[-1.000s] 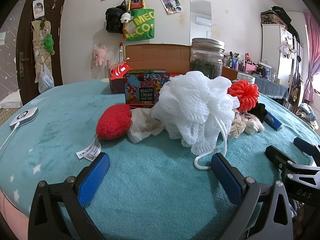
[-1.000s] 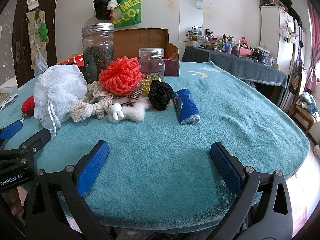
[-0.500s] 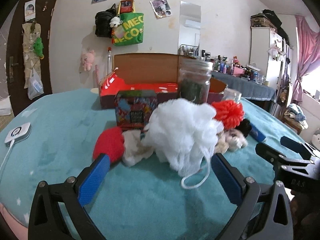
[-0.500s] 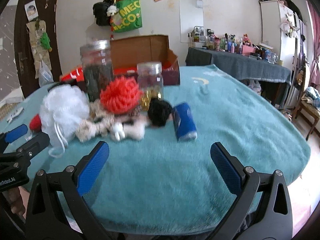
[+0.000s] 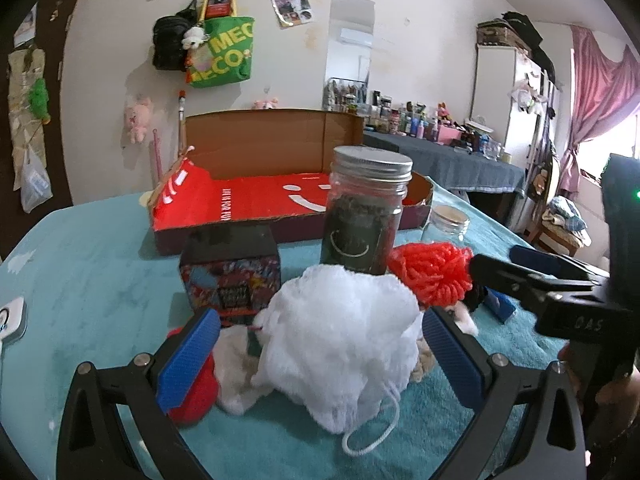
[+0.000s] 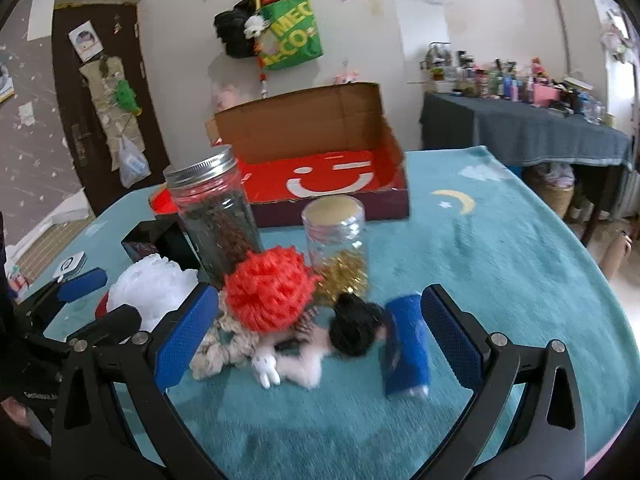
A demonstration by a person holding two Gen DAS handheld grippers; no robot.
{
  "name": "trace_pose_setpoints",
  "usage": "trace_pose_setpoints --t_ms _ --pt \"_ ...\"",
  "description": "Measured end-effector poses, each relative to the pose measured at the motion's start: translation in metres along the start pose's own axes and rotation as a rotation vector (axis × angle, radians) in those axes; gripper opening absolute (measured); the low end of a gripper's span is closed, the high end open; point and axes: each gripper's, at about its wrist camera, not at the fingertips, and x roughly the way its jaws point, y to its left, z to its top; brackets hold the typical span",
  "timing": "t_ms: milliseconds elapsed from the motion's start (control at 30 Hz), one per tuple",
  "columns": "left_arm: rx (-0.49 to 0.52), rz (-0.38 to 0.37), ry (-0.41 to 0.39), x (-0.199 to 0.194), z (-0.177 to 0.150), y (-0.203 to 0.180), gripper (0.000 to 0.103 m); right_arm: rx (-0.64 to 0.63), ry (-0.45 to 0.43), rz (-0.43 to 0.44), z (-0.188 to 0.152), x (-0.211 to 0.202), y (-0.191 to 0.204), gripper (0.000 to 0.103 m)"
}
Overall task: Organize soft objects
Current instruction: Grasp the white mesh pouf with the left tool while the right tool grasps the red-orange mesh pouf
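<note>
Spread wide and holding nothing, the left gripper (image 5: 320, 354) frames the white mesh pouf (image 5: 340, 344) on the teal blanket (image 5: 100, 272), while in the right wrist view the right gripper (image 6: 320, 330), equally spread, brackets the red yarn pompom (image 6: 268, 290) and black pompom (image 6: 354, 330).

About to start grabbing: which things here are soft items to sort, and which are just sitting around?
Job items: white bath pouf, orange yarn ball, black pompom, blue roll, small plush toy, open red box.

Bystanders: tall jar, short jar, printed tin.
</note>
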Motion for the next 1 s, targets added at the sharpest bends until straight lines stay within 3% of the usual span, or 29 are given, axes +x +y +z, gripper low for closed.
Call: trace_pose_setpoints --t_ms 133,167,233,300,467,567,1000 --pt "0.004 -0.028 0.044 0.011 -0.002 0.001 0.084 -0.056 0.032 0.048 0.004 0.015 0.010 0.101" --pt "-0.001 -0.047 0.059 0.014 -0.002 0.001 0.077 -0.069 0.036 0.050 0.003 0.018 0.013 0.094" --pt "-0.015 -0.080 0.080 0.017 -0.005 0.004 0.073 -0.099 0.052 0.072 0.002 0.023 0.018 0.077" --pt "-0.017 -0.087 0.075 0.016 -0.007 0.003 0.066 -0.101 0.083 0.109 0.000 0.028 0.021 0.038" --pt "-0.016 -0.102 0.052 0.007 -0.007 0.005 0.045 -0.104 0.056 0.118 -0.005 0.020 0.023 0.029" --pt "-0.013 -0.102 0.045 0.006 -0.006 0.005 0.038 -0.098 0.041 0.119 -0.007 0.014 0.024 0.028" --pt "-0.007 -0.105 0.000 -0.018 0.014 0.011 0.032 -0.087 -0.036 0.117 0.003 -0.015 0.021 0.026"
